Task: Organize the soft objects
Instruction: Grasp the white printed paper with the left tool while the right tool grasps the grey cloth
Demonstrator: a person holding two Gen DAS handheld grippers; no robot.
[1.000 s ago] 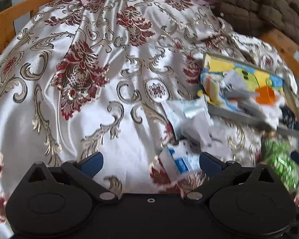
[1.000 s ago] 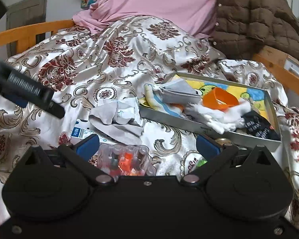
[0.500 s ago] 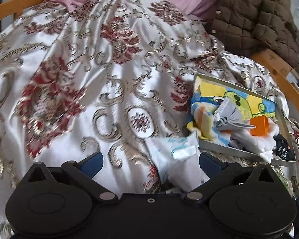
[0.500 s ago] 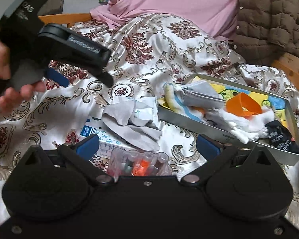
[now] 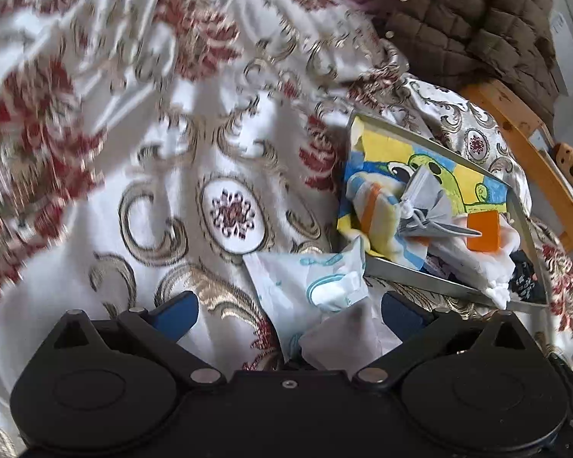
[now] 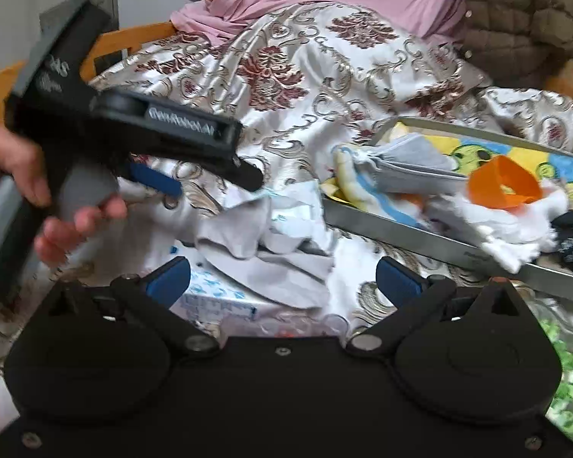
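Floral bedspread (image 5: pixel 217 160): one tray (image 5: pixel 408 273), maybe two loose cloths (image 6: pixel 263 244); both hand-held grippers (image 5: pixel 290 315) (image 6: pixel 282 280) spread.

Left of the tray (image 6: pixel 431 234), a cloth (image 6: pixel 263 255) lies on the bedspread (image 6: pixel 324 87); a cup (image 6: pixel 502 187) sits inside the tray, a jacket (image 5: pixel 473 26) behind.

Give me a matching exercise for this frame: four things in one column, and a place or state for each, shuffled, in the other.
Things:
1. orange cup
2. grey cloth
3. tray
4. left gripper

Places or states:
A. loose on the bedspread, outside the tray
B. open, above the white pack
C. inside the tray, on white cloth
D. on the bed, holding cloths

Pairs: 1-C, 2-A, 3-D, 4-B
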